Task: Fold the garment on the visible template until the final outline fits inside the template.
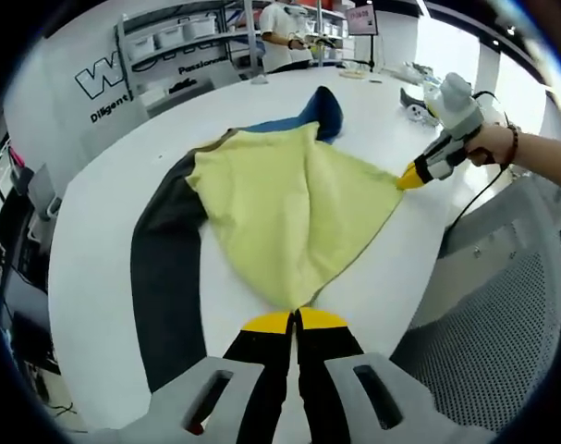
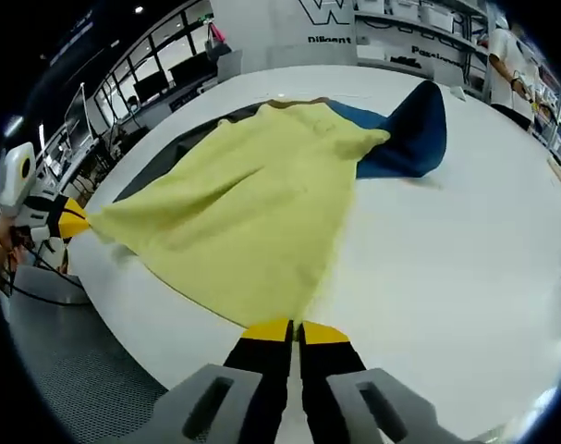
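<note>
Here both sets of jaws are pinched shut on corners of the yellow garment (image 1: 289, 213): the left gripper (image 1: 294, 321) on one, the right gripper (image 2: 296, 331) on the next, at the desk's (image 2: 465, 268) near edge. The cloth hangs stretched over the dark template (image 1: 164, 268). Uneven pulling could slip a corner free or drag the garment off the desk edge.

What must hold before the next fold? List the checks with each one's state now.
1. Left gripper shut on the yellow garment corner: ok.
2. Right gripper shut on its corner: ok.
3. Garment stretched between both grippers, not sagging: ok.
4. Dark template outline in sight: cannot tell, mostly covered.
5. Blue sleeve tucked inside the template: not ok, it sticks out.
6. Garment on the white table, not overhanging: cannot tell.
</note>
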The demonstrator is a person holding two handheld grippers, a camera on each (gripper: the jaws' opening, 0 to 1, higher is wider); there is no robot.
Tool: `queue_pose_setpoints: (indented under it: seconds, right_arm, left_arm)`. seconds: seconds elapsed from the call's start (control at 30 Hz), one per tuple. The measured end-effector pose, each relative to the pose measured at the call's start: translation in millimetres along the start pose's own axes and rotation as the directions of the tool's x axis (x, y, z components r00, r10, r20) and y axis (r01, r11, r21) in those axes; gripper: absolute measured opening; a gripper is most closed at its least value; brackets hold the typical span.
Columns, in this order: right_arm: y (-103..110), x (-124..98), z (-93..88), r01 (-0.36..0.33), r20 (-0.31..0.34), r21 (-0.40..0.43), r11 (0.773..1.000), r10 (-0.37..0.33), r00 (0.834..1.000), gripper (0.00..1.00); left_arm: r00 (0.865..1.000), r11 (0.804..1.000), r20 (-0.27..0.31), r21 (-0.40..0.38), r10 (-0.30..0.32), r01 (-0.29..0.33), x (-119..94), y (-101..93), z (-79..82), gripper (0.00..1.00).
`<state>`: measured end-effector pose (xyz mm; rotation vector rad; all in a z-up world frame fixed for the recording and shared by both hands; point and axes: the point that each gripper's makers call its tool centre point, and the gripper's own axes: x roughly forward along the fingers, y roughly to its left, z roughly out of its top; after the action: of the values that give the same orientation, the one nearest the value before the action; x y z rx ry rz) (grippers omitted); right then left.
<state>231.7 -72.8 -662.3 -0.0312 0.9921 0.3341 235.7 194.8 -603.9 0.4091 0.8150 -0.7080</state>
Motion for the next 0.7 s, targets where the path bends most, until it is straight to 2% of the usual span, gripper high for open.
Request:
queue_pose_setpoints:
  seconds: [0.07,0.27,0.5,0.7]
  right_arm:
    - [-11,-7,-2.0,0.039,-0.018,-0.008,0.999,-0.039,0.999,0.00]
    - [-28,-19,-12.1,0.077,-0.071,0.016,0.997,-0.076,0.995,0.00]
    - [-34,-26,-25.5,0.102,-0.133,0.034,0.994,-0.097,0.986,0.00]
    - [-35,-25,-29.2,0.108,-0.139,0.017,0.994,-0.104,0.985,0.00]
  left_arm:
    - [1.000,1.000,-0.003,0.002,-0.001,0.001,0,-1.2,-0.9,0.04]
    - [0.999,0.999,-0.016,0.018,-0.035,0.035,3,-12.1,-4.0,0.04]
    - [0.997,0.996,-0.037,0.043,-0.073,0.074,9,-26.5,-7.7,0.04]
    - [0.996,0.996,-0.051,0.046,-0.074,0.076,11,-28.3,-12.5,0.04]
